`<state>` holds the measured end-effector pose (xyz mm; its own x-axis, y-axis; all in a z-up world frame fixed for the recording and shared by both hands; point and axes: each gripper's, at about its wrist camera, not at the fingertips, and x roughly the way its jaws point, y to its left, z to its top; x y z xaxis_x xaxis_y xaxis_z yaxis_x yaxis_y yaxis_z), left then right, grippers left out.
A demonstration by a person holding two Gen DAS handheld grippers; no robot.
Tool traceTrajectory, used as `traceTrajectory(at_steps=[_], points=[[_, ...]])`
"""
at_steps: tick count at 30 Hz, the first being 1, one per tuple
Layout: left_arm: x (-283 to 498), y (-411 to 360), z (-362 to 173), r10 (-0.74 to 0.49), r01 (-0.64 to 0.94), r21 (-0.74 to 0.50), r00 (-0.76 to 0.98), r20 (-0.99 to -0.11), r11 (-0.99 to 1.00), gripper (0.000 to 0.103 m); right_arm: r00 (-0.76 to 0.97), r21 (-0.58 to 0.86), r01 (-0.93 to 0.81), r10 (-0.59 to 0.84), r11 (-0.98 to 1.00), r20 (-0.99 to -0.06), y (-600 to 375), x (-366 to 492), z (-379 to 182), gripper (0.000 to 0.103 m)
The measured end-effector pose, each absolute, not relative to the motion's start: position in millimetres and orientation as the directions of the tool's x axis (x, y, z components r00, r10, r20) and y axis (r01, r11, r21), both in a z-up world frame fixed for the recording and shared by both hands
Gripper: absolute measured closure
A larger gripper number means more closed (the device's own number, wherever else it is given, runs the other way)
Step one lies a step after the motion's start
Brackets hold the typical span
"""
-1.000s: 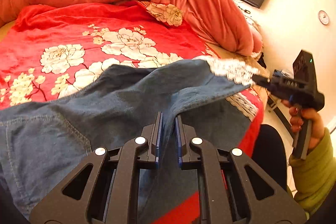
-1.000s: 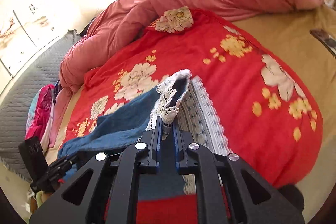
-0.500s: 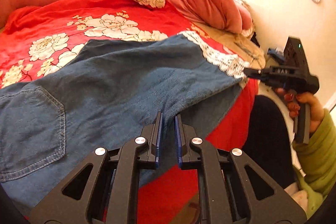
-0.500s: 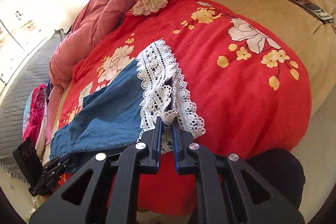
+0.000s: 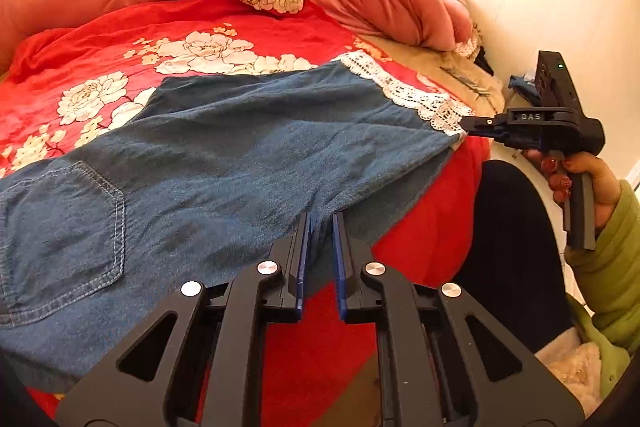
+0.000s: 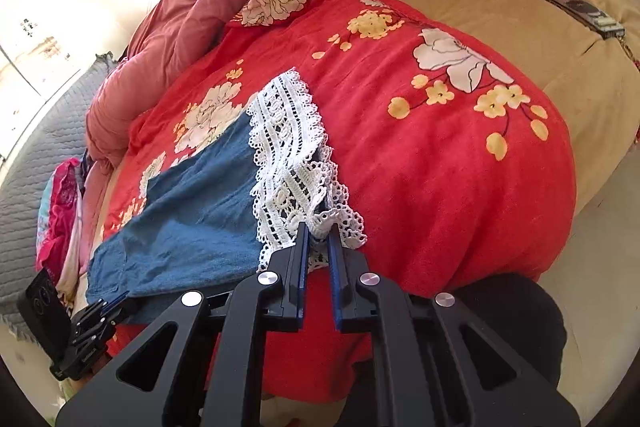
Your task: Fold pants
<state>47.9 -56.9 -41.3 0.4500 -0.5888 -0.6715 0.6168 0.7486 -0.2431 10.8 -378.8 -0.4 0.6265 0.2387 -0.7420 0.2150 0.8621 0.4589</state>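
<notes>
The pants (image 5: 224, 163) now lie spread flat across the red flowered blanket (image 5: 120, 39) on the bed, back pocket up, their lace hem (image 6: 288, 163) at the near corner of the blanket. A second ago the cloth was bunched and lifted in a ridge between the 2 grippers; since then both hands have come down and drawn apart, and the denim has settled smooth with only a shallow crease running toward the hem.

The left gripper (image 5: 320, 227) is clamped tight on the near edge of the denim, about midway along the leg. The right gripper (image 6: 318, 239) is likewise closed hard, pinching the corner of the white lace. In the left view the right hand (image 5: 580, 175), in a green sleeve, holds its tool level with the hem pulled taut.

This looks like the end of the laying-out step: 1 leg seems stacked on the other and the pants are straightened. The lengthwise fold, hem toward waist, is probably next, and both grips are placed well for it.
</notes>
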Motion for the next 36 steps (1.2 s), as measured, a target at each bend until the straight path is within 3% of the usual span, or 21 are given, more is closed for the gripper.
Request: traceTrajectory(at_steps=[4,10,14,18,22,33,34,36], points=[[48.1,-61.2,-47.3,-0.576,0.62,-0.229,0.442,-0.687,0.75,0.098,0.605,0.438,0.238,0.22,0.867,-0.765,-379.4,14.2,-7.5,0.094],[49.2,-62.2,-51.2,-0.568,0.623,-0.22,0.437,-0.697,0.75,0.098,0.621,0.385,0.239,0.164,0.891,-0.766,-381.0,4.9,8.8,0.075],[48.1,-62.0,-51.6,-0.566,0.625,-0.212,0.445,-0.694,0.751,0.098,0.674,0.225,0.057,0.129,0.973,-0.727,-340.9,-1.4,36.8,0.07],[46.7,-62.3,-52.7,-0.561,0.624,-0.2,0.457,-0.69,0.755,0.098,0.651,0.029,-0.226,0.173,0.974,-0.739,-264.5,0.9,32.6,0.07],[45.7,-61.4,-51.5,-0.568,0.627,-0.2,0.465,-0.679,0.753,0.098,0.615,-0.08,-0.407,0.208,0.91,-0.761,-213.1,-0.2,14.0,0.07],[44.7,-57.6,-49.7,-0.588,0.637,-0.216,0.456,-0.668,0.74,0.098,0.587,-0.194,-0.531,0.193,0.825,-0.786,-170.0,21.8,-11.8,0.071],[44.2,-58.2,-49.8,-0.586,0.64,-0.21,0.456,-0.67,0.739,0.098,0.584,-0.189,-0.528,0.193,0.828,-0.788,-169.1,21.8,-13.1,0.072],[44.5,-58.9,-50.8,-0.586,0.643,-0.211,0.45,-0.674,0.736,0.098,0.572,-0.152,-0.527,0.217,0.836,-0.791,-172.2,25.6,-15.2,0.088]])
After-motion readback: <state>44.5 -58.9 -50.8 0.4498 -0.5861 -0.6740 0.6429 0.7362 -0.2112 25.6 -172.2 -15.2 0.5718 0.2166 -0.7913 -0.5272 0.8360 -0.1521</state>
